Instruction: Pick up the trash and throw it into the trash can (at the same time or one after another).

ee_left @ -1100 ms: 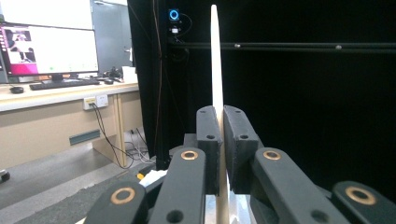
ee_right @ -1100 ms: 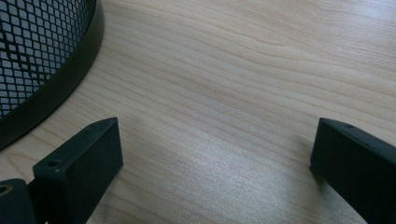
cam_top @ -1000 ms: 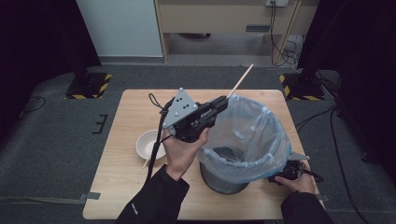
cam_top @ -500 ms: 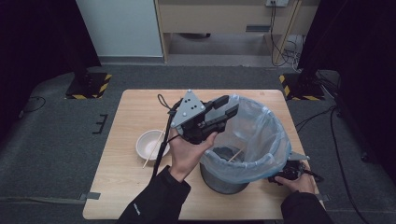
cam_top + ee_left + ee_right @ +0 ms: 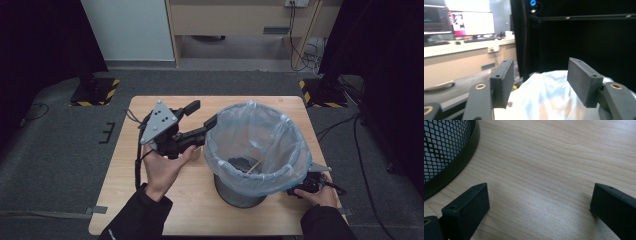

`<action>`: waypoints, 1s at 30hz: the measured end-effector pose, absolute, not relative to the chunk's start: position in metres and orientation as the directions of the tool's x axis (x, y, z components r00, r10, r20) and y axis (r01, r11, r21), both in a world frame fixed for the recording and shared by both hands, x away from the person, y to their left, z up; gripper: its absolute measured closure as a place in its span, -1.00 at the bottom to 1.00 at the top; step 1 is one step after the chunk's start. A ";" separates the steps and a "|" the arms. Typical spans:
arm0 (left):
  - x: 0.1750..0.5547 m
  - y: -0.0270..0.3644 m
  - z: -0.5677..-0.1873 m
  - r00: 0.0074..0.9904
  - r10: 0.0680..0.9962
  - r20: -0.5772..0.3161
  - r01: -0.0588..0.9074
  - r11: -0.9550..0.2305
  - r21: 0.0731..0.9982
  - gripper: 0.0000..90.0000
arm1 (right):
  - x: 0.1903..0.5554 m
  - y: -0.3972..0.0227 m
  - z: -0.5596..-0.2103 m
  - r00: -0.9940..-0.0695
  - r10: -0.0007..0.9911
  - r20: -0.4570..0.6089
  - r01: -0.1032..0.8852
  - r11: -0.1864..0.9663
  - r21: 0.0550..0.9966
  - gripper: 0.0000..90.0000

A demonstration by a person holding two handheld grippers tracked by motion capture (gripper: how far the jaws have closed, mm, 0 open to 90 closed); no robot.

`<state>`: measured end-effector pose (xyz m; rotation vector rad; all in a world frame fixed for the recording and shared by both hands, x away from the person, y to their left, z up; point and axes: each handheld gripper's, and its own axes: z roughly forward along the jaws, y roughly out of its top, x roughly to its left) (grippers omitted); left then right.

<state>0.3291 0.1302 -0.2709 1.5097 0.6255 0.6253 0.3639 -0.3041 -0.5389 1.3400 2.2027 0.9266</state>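
Now, our left gripper (image 5: 202,119): jaws just been opening, nothing between them, beside the bag rim.
Our right gripper (image 5: 539,210): spread on bare table (image 5: 200,200), near the bin (image 5: 240,192).
Stick (image 5: 251,166): inside the bag (image 5: 280,145); earlier we pinched it.

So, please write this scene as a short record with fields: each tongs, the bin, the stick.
left tongs: jaws have just been opening, nothing between them, beside the bin's rim
right tongs: open, low over the table, beside the bin's base
bin: black mesh, blue bag inside
stick: lying inside the bag
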 end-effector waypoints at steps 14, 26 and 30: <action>0.346 0.201 -0.345 0.556 0.830 -0.046 0.205 -0.083 0.975 -0.26 | 0.364 -0.304 -0.539 -0.461 0.888 0.003 0.623 0.321 0.714 -0.95; 0.366 0.232 -0.417 0.478 0.876 -0.069 0.374 -0.132 0.918 -0.27 | 0.364 -0.304 -0.539 -0.461 0.887 0.003 0.623 0.321 0.714 -0.95; 0.372 0.237 -0.434 0.465 0.884 -0.049 0.413 -0.168 0.895 -0.24 | 0.364 -0.304 -0.539 -0.461 0.887 0.003 0.623 0.321 0.714 -0.95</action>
